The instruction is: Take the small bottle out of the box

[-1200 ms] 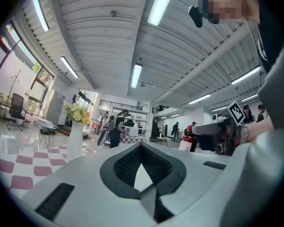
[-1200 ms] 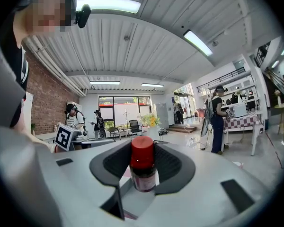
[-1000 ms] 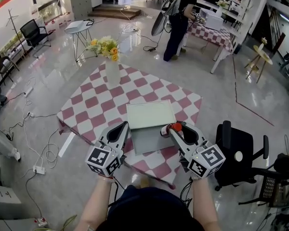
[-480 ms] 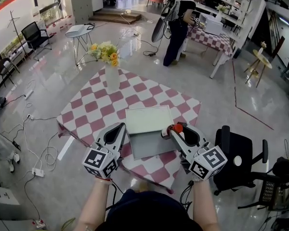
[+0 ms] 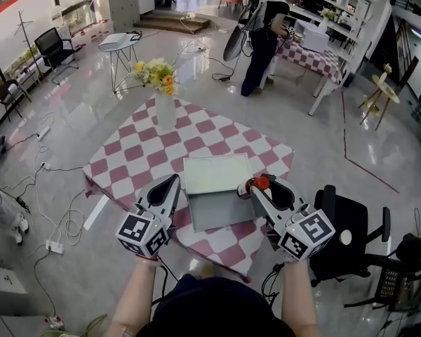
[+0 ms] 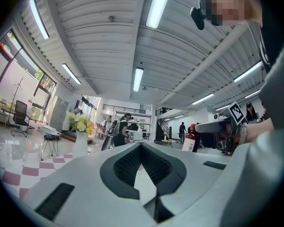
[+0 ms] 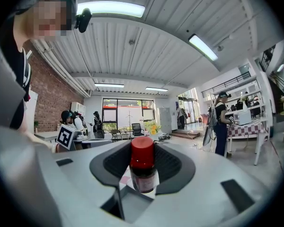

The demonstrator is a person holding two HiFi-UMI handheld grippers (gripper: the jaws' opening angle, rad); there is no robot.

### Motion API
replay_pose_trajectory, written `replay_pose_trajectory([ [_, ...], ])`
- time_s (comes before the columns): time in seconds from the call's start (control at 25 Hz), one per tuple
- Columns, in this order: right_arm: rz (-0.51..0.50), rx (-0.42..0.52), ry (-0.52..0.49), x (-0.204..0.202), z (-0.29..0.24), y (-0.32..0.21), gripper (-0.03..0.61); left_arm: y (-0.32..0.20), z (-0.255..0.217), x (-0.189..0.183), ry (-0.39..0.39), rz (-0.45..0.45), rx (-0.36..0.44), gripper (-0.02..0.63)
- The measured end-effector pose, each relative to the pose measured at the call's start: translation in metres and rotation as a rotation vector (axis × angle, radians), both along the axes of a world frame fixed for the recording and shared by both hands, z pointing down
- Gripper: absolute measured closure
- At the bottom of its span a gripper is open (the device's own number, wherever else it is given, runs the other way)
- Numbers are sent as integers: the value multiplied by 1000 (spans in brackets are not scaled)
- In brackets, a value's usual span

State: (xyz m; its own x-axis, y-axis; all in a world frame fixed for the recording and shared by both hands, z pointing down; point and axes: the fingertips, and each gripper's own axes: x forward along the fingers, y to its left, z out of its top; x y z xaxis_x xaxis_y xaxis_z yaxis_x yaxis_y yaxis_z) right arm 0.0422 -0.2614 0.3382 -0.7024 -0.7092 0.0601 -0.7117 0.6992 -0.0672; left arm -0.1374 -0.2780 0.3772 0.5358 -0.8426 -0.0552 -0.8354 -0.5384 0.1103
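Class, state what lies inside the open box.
Only its bare pale floor shows in the box; the right claw, holding the small bottle, covers its right edge.

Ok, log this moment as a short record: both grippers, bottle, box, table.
left gripper: shut, empty, at the box's left side
right gripper: shut on bottle, at the box's right edge
bottle: upright, red cap, between the right jaws
box: white, open, lid folded back, on table
table: checked red and white, vase at far corner
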Motion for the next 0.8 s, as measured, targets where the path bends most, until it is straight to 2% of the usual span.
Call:
replay_pose_trajectory([
  [0.8, 9, -13, -6, 3, 9, -6, 431, -6, -7, -9, 2, -29, 12, 609],
])
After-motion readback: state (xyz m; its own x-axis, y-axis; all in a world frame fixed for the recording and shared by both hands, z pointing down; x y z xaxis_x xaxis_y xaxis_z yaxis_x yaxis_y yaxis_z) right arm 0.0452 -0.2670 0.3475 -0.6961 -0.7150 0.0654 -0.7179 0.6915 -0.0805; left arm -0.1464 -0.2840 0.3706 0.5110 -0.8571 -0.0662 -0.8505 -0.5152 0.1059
